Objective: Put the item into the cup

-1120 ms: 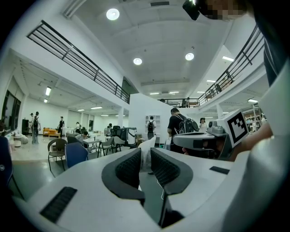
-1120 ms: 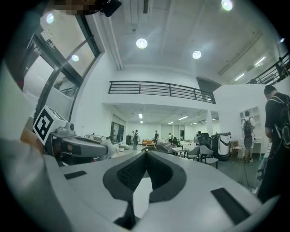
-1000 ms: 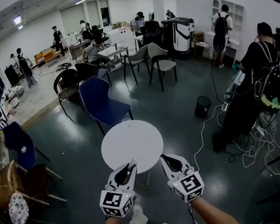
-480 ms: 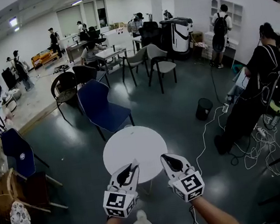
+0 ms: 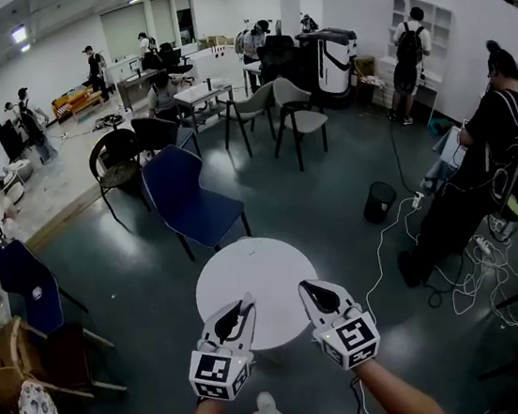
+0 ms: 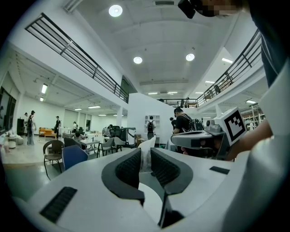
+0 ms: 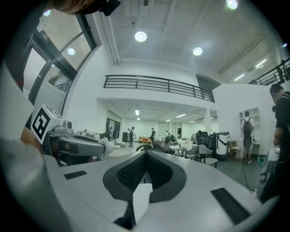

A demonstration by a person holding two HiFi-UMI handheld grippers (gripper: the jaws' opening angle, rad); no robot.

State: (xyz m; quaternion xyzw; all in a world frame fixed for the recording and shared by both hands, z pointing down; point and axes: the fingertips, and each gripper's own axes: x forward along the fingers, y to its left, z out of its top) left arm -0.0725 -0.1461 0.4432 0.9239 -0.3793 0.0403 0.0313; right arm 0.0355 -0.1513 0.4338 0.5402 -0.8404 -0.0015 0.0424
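— Looking at the left gripper [image 5: 242,306], what has it got hold of?

— A thin, crumpled white item [image 6: 146,155]. It stands upright between the fingers [image 6: 128,168]. The two dark ribbed pads are partway apart and pinch it from both sides, and its top pokes out past the tips.

— And the right gripper [image 5: 308,289]?

— Its fingers [image 7: 131,172] are brought together with nothing between them.

— Where are the two of them?

— The person holds them out side by side with a gap between them. Both point away from the body, roughly level. From above, the tips sit over the near rim of the round white tabletop [image 5: 249,274]. So the item is up in the air at that near edge, in the left gripper's grasp, not lying on the tabletop.

— What else is around?

— A blue chair [image 5: 187,197] stands just beyond the far side of the tabletop. A black bin [image 5: 376,200] is on the floor [image 5: 330,173] off to the right. Further right a person in black [image 5: 479,149] stands with loose white cables [image 5: 467,273] strewn across the floor beside them.
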